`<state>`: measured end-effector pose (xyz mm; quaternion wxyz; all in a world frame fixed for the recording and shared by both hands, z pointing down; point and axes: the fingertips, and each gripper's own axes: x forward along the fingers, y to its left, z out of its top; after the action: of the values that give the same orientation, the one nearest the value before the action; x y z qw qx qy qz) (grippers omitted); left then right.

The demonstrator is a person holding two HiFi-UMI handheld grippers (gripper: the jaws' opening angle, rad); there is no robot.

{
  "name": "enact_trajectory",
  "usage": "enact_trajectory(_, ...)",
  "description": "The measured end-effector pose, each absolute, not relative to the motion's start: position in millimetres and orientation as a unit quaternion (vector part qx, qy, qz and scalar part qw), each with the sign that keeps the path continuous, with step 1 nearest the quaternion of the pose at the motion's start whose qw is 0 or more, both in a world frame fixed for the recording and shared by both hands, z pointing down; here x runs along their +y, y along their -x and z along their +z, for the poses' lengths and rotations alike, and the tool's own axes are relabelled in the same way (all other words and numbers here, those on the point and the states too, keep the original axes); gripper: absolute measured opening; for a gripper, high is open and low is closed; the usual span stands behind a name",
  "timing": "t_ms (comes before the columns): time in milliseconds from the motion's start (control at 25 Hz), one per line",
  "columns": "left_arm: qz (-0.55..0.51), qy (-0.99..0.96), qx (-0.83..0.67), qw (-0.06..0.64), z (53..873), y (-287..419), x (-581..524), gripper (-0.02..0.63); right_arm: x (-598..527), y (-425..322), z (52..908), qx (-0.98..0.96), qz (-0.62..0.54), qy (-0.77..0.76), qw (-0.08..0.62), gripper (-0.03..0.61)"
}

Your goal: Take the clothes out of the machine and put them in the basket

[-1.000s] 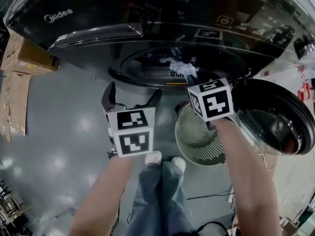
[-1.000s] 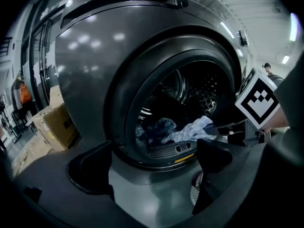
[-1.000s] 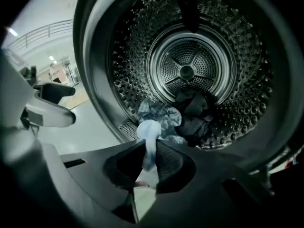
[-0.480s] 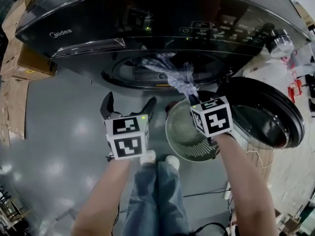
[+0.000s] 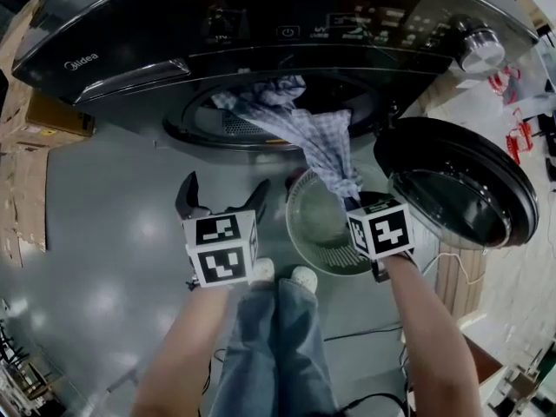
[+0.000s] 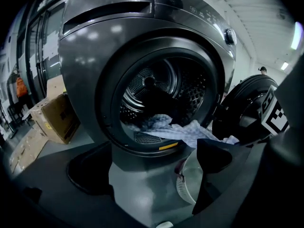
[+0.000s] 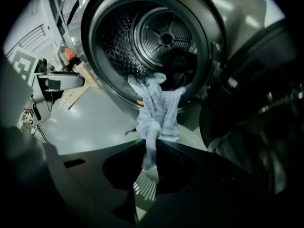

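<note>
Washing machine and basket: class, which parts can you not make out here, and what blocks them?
- Head view: most of the drum lies under the machine front panel.
- Right gripper view: the dark heap behind the checked cloth is too dim to identify.
- Head view: the basket floor is partly covered by cloth and the right hand-held gripper.

exposure: dim, all three views underexposed
light: overhead ceiling strips (image 6: pixel 266 15), soft glare blobs on floor (image 5: pixel 104 233)
reflections: streaks across glossy machine panel (image 5: pixel 261 42)
distortion: heavy fisheye, black vignette in gripper view corners
focus: nearest foreground dark, soft
</note>
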<state>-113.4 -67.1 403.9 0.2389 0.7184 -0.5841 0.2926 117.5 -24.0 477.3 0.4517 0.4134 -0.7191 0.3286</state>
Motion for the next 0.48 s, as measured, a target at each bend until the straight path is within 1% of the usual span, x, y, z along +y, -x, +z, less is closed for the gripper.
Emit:
enact_trajectory(320, 0.298, -0.722, -0.577, 0.24, 408, 107, -61, 0.561, 37, -138, 520, -0.63, 0.463, -0.39, 0.486, 0.041)
enact_trajectory(400, 0.298, -0.722, -0.576, 0.24, 409, 105, -60, 0.561, 45, -144, 526, -0.615, 0.47, -0.386, 0.502, 0.041)
enact_trajectory(480, 0.297, -0.725, -0.574, 0.24, 409, 103, -59, 0.561, 52, -152, 532, -0.602, 0.458, -0.377, 0.535, 0.042)
